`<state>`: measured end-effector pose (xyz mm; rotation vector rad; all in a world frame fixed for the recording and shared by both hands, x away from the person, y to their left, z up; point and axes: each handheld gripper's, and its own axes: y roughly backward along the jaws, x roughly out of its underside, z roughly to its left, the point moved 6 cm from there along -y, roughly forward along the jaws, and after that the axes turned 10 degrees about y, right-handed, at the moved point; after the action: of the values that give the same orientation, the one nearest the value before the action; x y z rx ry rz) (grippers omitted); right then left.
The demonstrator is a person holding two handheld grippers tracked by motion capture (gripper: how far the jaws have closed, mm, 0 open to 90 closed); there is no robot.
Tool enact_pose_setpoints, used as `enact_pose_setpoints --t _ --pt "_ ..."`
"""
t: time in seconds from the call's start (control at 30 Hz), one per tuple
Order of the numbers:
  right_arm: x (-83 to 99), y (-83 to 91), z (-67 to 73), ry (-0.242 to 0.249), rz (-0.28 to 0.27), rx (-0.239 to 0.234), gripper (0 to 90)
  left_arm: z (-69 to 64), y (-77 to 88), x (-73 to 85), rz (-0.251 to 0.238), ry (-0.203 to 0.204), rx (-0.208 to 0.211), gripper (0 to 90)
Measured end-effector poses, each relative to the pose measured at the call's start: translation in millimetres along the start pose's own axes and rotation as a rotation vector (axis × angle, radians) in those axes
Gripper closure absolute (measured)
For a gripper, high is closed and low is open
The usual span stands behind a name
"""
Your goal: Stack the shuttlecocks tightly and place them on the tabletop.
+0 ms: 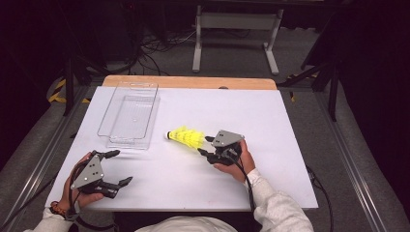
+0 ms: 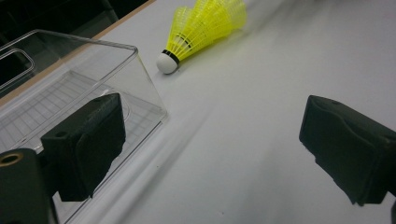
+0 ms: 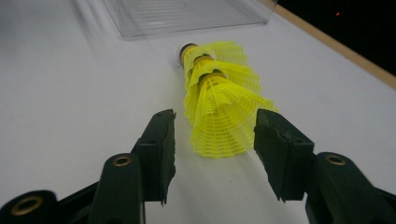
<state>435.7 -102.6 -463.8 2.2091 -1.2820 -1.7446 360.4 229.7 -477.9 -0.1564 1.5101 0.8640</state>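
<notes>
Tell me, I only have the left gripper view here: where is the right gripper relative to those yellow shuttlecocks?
Observer: The right gripper is at the open skirt end of the yellow shuttlecocks, one jaw on each side.
Operator: Is it squeezing them?
Observer: No. The right gripper view shows a clear gap beside the skirt, so the jaws are open.
Operator: How many are nested?
Observer: It looks like three, counting the dark bands in that view.

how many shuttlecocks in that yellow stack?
3, as far as the right gripper view shows: shuttlecocks nested in one stack lying on the table, between the right gripper's open jaws, near the clear box. More may be hidden inside.
</notes>
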Motion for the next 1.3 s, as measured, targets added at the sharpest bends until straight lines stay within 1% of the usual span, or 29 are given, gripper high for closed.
enact_pose_setpoints --t 0.03,0.1,0.13,0.2,0.23,0.27,0.33,0.4,0.43,0.47,0.5,0.53,0.6,0.63,0.7,0.77,0.83,0.93,1.0,1.03,1.07,1.13,1.2,1.23,1.27,1.3 --pt "-1.0 2.3 0.2 0.006 -0.008 0.009 47.7 -0.4 -0.5 0.1 -0.002 0.008 0.003 8.0" --pt "-3.0 7.6 -0.1 0.015 -0.021 0.039 46.1 -0.3 -0.6 -0.1 -0.003 0.008 0.001 7.9" --pt "-4.1 11.5 -0.4 0.028 -0.028 0.057 45.0 -0.5 -0.6 -0.2 -0.003 0.008 0.0 7.9" --pt "-6.5 19.7 -0.5 0.033 -0.059 0.083 41.8 -1.3 -0.5 -0.6 -0.004 0.004 0.003 7.9" --pt "-6.9 23.2 -0.4 0.031 -0.066 0.095 40.6 -1.1 -0.5 -0.7 -0.003 0.002 0.0 7.9" --pt "-7.2 25.8 0.0 0.037 -0.069 0.106 38.7 -1.6 -0.9 -0.5 -0.003 0.008 0.001 7.8" --pt "-7.6 34.2 1.7 0.052 -0.095 0.141 37.3 -1.5 -0.9 -0.7 -0.002 0.002 0.001 7.9" --pt "-6.7 40.1 2.6 0.058 -0.109 0.166 34.3 -1.8 -1.0 -0.6 -0.001 0.003 0.002 7.8" --pt "-6.1 42.5 3.0 0.053 -0.117 0.171 31.4 -2.0 -1.1 -0.7 -0.004 0.0 0.002 7.8" --pt "-5.0 44.3 2.8 0.046 -0.116 0.187 27.2 -1.9 -1.1 -0.7 -0.003 -0.001 0.002 7.9" --pt "-5.0 44.3 2.8 0.046 -0.116 0.187 27.2 -1.9 -1.1 -0.7 -0.003 -0.001 0.002 7.8" --pt "-4.0 46.0 2.4 0.043 -0.114 0.203 26.2 -1.9 -1.1 -0.7 -0.004 0.0 0.001 7.8" --pt "-2.0 49.9 2.8 0.04 -0.129 0.214 24.2 -2.2 -0.8 -1.0 -0.007 0.001 0.0 7.9" --pt "-0.9 50.7 2.4 0.039 -0.127 0.224 23.2 -2.2 -0.9 -1.1 -0.007 0.002 0.0 7.9" --pt "1.4 52.6 2.7 0.028 -0.131 0.225 21.7 -2.5 -1.0 -1.0 -0.007 0.001 0.001 7.8" --pt "5.7 53.3 2.4 0.018 -0.123 0.231 18.9 -2.7 -1.2 -0.8 -0.002 -0.001 0.001 7.8" --pt "9.0 54.2 2.4 0.011 -0.12 0.23 18.6 -3.7 -1.5 -0.8 -0.004 0.005 0.007 7.8" --pt "15.8 56.1 2.6 0.023 -0.101 0.234 18.3 -4.2 -1.7 -1.0 -0.006 0.003 0.006 7.8" --pt "19.5 58.6 3.2 0.022 -0.107 0.222 18.1 -4.6 -1.9 -1.1 -0.006 0.003 0.009 7.8" --pt "21.3 59.4 3.3 0.026 -0.102 0.225 18.1 -4.1 -2.0 -1.2 -0.004 -0.006 0.004 7.7" --pt "24.6 60.4 3.4 0.032 -0.093 0.233 18.0 -4.7 -2.4 -1.0 -0.004 0.001 0.008 7.7" --pt "29.9 62.0 2.9 0.023 -0.082 0.236 17.1 -5.1 -2.7 -1.1 -0.004 0.0 0.008 7.6" --pt "31.4 62.6 2.8 0.023 -0.08 0.236 16.9 -5.4 -2.9 -1.2 -0.004 0.001 0.008 7.6" --pt "33.5 63.8 2.5 0.015 -0.08 0.235 16.7 -5.7 -3.0 -1.3 -0.005 0.002 0.009 7.6" --pt "37.1 65.1 1.8 -0.002 -0.077 0.234 15.7 -5.8 -3.0 -1.3 -0.005 0.003 0.009 7.6" --pt "37.1 65.1 1.8 -0.002 -0.077 0.234 15.7 -5.7 -3.0 -1.4 -0.006 0.003 0.007 7.6"
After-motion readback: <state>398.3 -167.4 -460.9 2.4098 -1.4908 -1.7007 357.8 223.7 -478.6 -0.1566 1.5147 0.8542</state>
